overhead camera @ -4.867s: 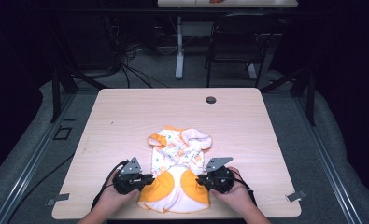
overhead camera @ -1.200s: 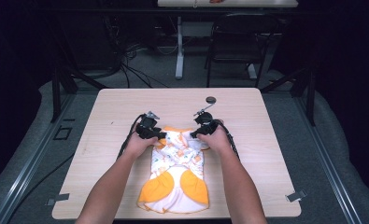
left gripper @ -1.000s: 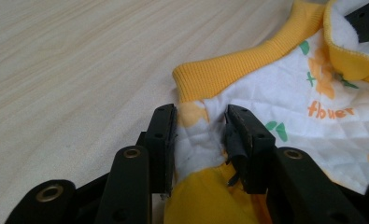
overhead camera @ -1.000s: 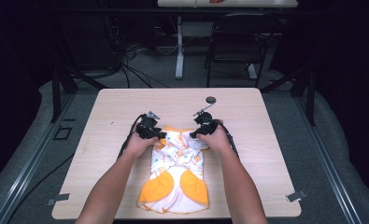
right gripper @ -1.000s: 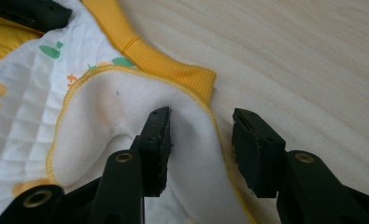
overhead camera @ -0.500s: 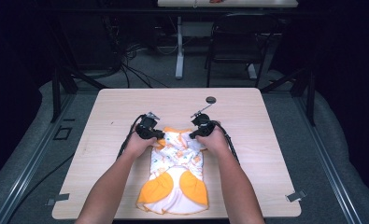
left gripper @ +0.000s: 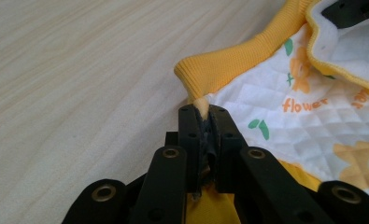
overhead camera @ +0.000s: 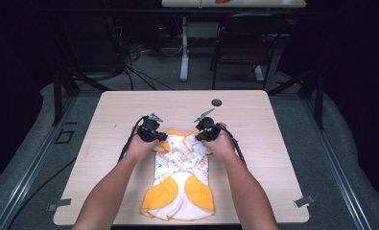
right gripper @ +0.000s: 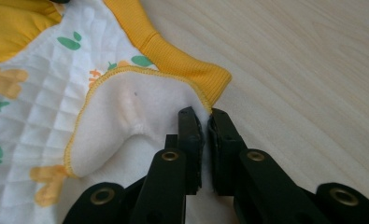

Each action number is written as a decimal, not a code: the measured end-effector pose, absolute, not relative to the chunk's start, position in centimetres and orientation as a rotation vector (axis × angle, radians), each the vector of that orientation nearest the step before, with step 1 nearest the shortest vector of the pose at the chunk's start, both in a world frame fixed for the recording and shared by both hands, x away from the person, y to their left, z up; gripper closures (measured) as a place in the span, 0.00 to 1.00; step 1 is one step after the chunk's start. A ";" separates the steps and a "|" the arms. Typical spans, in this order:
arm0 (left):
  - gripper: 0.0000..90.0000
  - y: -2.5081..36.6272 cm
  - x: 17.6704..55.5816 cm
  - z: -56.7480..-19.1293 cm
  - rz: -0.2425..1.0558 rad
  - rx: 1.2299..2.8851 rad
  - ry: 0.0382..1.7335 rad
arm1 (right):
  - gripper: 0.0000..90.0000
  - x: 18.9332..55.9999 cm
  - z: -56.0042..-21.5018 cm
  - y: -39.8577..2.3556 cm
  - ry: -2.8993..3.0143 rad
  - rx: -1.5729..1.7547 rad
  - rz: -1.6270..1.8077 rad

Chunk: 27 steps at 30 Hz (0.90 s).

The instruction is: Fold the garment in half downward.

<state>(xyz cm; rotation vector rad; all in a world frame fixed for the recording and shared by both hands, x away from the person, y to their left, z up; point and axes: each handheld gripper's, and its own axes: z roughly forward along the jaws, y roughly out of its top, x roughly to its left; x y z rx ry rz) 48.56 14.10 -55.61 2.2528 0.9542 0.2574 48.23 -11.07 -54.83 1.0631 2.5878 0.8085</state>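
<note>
A small quilted garment, white with an orange flower print and orange trim, lies flat on the wooden table, its two orange panels toward the near edge. Both grippers hold its far end. My left gripper is shut on the orange ribbed corner; in the left gripper view the trim is pinched between the tips of the gripper. My right gripper is shut on the opposite corner, and the gripper has the white lining beside the orange rib between its tips.
A small dark round disc lies on the table behind the right gripper. Black cables trail from both grippers across the tabletop. Bare wood surrounds the garment on all sides. A chair and table legs stand on the floor beyond.
About five seconds ago both grippers were at the garment's near orange end; now they grip its far corners. In the last second the right gripper edged slightly left.
</note>
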 end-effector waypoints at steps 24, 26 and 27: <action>0.94 15.8 48.2 -51.6 0.335 2.174 0.926 | 0.94 47.9 -50.1 -10.7 2.530 0.961 0.905; 0.94 15.8 48.2 -51.3 0.340 2.172 0.921 | 0.94 47.8 -49.8 -10.7 2.532 0.949 0.898; 0.94 15.8 48.2 -51.3 0.340 2.172 0.921 | 0.94 47.8 -49.8 -10.7 2.532 0.949 0.898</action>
